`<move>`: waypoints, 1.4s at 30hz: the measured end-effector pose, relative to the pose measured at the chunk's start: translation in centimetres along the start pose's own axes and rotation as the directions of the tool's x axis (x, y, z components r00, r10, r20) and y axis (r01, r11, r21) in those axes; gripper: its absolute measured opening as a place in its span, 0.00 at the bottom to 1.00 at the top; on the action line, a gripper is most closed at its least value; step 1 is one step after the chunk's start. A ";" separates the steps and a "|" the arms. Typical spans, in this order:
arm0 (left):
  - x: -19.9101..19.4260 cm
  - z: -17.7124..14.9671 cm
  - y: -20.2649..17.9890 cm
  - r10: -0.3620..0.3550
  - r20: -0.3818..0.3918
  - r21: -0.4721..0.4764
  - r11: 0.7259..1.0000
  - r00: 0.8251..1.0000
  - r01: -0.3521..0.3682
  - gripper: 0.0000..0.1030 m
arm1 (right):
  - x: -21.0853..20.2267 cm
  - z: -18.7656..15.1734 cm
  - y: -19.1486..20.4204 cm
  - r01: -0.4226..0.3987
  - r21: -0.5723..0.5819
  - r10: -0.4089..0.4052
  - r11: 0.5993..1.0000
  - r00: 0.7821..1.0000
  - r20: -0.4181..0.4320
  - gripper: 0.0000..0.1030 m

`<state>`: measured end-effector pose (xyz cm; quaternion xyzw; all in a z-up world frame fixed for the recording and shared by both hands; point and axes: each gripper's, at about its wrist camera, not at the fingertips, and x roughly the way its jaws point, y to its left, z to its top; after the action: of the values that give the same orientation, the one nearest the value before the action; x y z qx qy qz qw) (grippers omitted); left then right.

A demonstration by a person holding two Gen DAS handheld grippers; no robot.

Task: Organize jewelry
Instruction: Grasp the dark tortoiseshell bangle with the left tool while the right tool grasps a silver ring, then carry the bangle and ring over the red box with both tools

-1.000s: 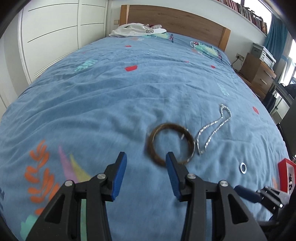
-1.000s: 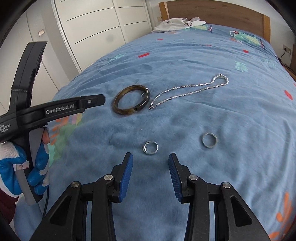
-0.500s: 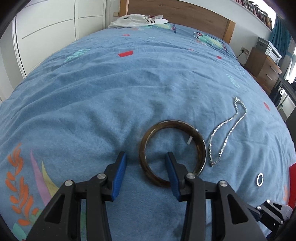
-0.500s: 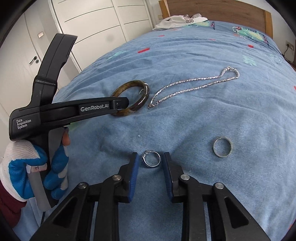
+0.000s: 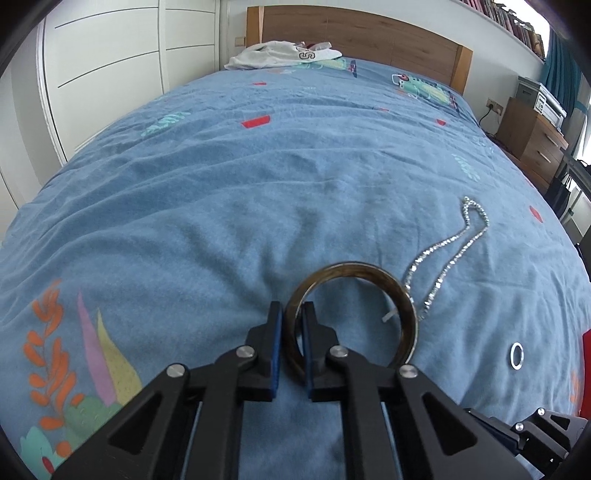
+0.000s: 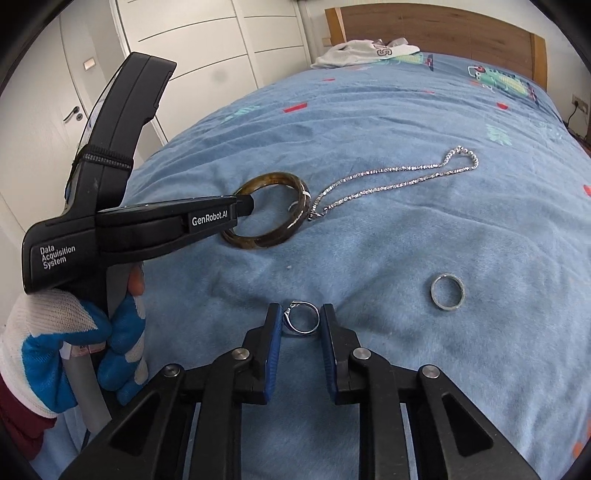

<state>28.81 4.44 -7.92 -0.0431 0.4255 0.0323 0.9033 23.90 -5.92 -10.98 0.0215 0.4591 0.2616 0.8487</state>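
Observation:
On the blue bedspread (image 5: 221, 206) lies a brown bangle (image 5: 369, 267). My left gripper (image 5: 293, 306) has its jaws closing, and the blue pads press on both sides of the bangle's near rim. In the right wrist view the same gripper (image 6: 251, 201) reaches in from the left onto the bangle (image 6: 258, 243), held by a gloved hand (image 6: 55, 332). My right gripper (image 6: 301, 308) is also closing, with a small silver ring (image 6: 314, 314) caught between its pads. A silver chain necklace (image 6: 384, 170) lies just right of the bangle. A plain silver ring (image 6: 434, 293) rests farther right.
A red box (image 5: 585, 369) shows at the right edge of the left wrist view. White clothing (image 5: 280, 55) lies by the wooden headboard (image 5: 369, 33). White wardrobe doors (image 5: 110, 74) line the left side, and a wooden nightstand (image 5: 532, 144) stands on the right.
My left gripper came forward and down over the bangle, and its wide jaws closed on the near rim. The right gripper's jaws narrowed around the small ring.

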 end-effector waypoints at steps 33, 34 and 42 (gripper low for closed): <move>-16.6 -3.5 -6.3 -0.087 0.132 0.144 0.987 0.987 0.067 0.08 | -17.3 -3.9 -2.1 0.154 0.095 -0.167 0.984 0.973 0.157 0.20; -17.0 -3.6 -6.8 -0.093 0.133 0.153 0.986 0.987 0.073 0.08 | -17.9 -4.1 -2.4 0.161 0.100 -0.175 0.982 0.972 0.159 0.20; -19.4 -4.8 -12.9 -0.155 0.126 0.237 0.964 0.980 0.122 0.08 | -23.1 -7.5 -7.2 0.236 0.176 -0.266 0.956 0.949 0.171 0.20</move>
<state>14.04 -9.27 4.65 0.0336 0.3565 -0.0772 0.9305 10.82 -24.34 0.51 0.0534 0.3926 0.1118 0.9113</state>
